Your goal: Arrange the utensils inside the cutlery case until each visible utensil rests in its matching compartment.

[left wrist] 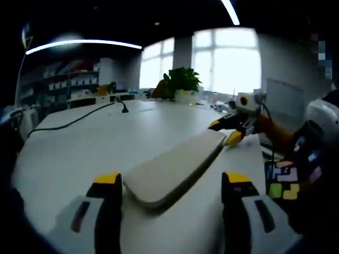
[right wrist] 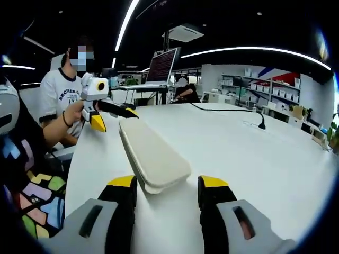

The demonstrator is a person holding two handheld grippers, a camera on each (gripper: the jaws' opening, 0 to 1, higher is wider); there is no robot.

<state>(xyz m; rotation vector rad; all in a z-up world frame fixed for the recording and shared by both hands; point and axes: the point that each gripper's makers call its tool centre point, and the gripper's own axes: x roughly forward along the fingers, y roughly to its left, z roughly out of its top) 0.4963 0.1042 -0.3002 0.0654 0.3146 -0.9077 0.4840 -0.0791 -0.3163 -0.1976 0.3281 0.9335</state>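
A long beige cutlery case (left wrist: 175,166) lies shut on the white table (left wrist: 79,153); no utensils show. In the left gripper view, my left gripper (left wrist: 172,182) is open, its yellow-tipped jaws standing either side of the case's near end. At the far end my right gripper (left wrist: 223,131) is open too. In the right gripper view, the case (right wrist: 153,153) runs away from my open right gripper (right wrist: 167,184), whose jaws sit close beside its near end. My left gripper (right wrist: 114,117), held by a hand, sits at the far end.
A black cable (left wrist: 79,119) with a plug crosses the far table, also visible as a cable (right wrist: 233,110) in the right gripper view. A potted plant (left wrist: 180,84) and a laptop (right wrist: 161,66) stand at the table's ends. A seated person (right wrist: 58,95) is beside the table edge.
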